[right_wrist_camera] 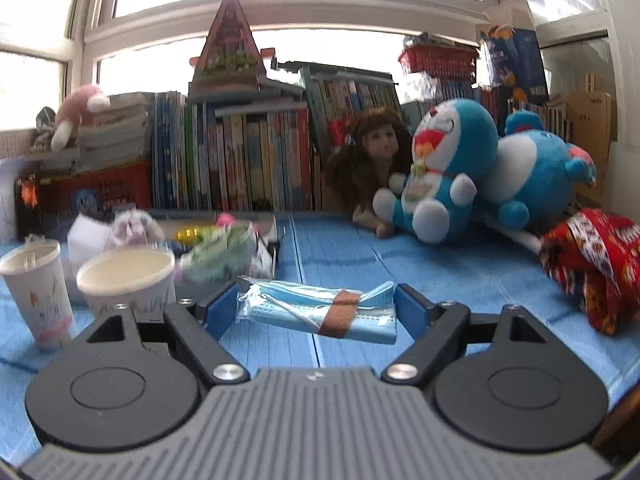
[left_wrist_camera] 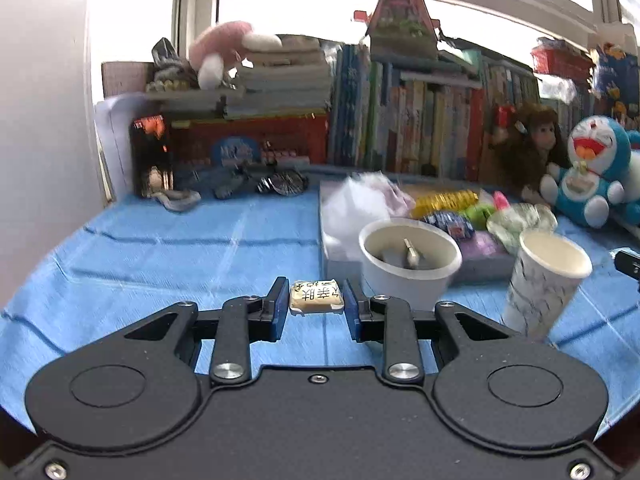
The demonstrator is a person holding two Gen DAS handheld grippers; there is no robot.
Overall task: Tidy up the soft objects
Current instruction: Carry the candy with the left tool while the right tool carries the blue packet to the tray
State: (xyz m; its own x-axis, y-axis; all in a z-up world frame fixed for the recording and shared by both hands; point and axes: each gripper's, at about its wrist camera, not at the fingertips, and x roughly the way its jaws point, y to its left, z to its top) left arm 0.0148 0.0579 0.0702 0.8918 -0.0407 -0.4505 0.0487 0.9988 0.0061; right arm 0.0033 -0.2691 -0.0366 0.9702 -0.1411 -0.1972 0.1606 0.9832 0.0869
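Note:
My left gripper is shut on a small tan soft block with black characters, held just above the blue cloth. My right gripper is shut on a pack of blue face masks with a brown band, held across its blue pads. A tray of mixed soft items lies ahead of the left gripper, right of centre; it also shows in the right wrist view. A white paper bowl stands just in front of that tray.
A tall patterned paper cup stands right of the bowl. Two cups stand left of the right gripper. Blue plush toys, a doll, a red cloth bundle and rows of books line the back.

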